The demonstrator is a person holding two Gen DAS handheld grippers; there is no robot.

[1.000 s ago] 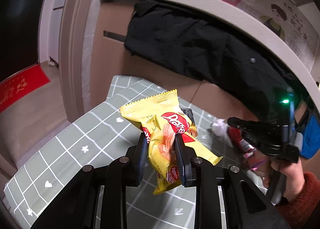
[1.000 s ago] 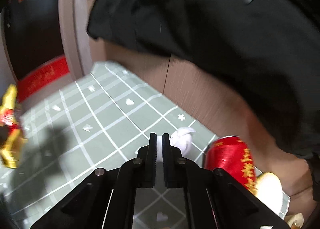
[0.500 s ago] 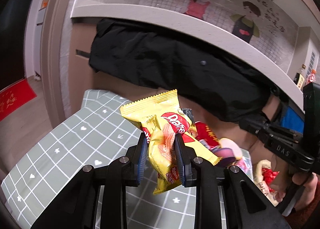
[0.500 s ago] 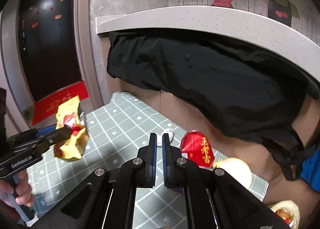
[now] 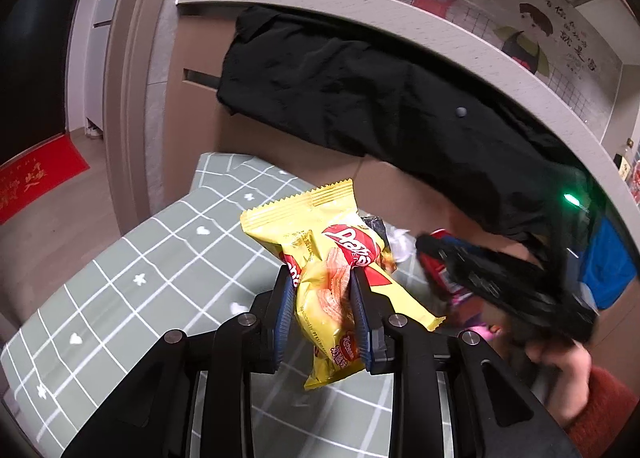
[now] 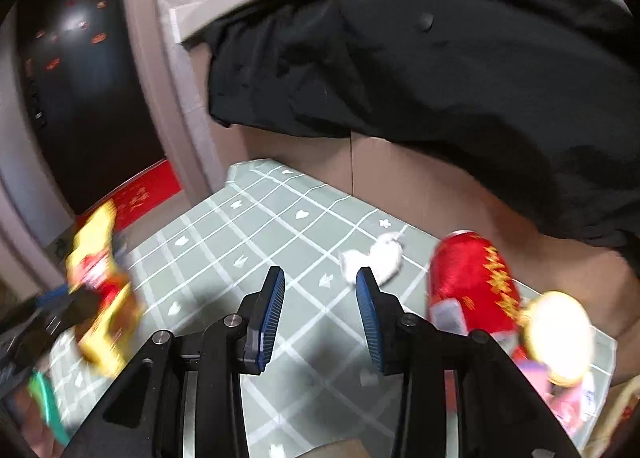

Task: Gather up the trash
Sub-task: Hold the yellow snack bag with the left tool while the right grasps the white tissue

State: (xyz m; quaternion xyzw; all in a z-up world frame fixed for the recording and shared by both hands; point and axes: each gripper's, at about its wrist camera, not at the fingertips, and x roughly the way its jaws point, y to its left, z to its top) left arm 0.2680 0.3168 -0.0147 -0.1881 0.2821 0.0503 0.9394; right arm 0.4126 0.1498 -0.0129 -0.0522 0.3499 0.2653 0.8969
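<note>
My left gripper [image 5: 320,282] is shut on a yellow chip bag [image 5: 332,258] and holds it above the green checked tablecloth [image 5: 140,258]. In the right wrist view the bag [image 6: 100,286] shows as a blur at the left. My right gripper [image 6: 320,278] is opening; its jaws stand wide apart with nothing between them. A crumpled white tissue [image 6: 380,256] lies on the cloth just beyond the right fingertip. To its right lies a red can [image 6: 472,274] with gold print. The left wrist view shows the right gripper as a dark blur in front of the can.
A black jacket [image 5: 380,98] hangs from the curved counter edge behind the table. A pale round object [image 6: 560,338] and a pink wrapper [image 6: 568,398] lie right of the can. A hand in a red sleeve [image 5: 600,410] holds the right gripper. A red doormat [image 5: 36,178] lies on the floor at the left.
The right gripper's jaws went from shut to wide apart, and it came down closer to the tissue and can. The left gripper kept its hold on the chip bag.
</note>
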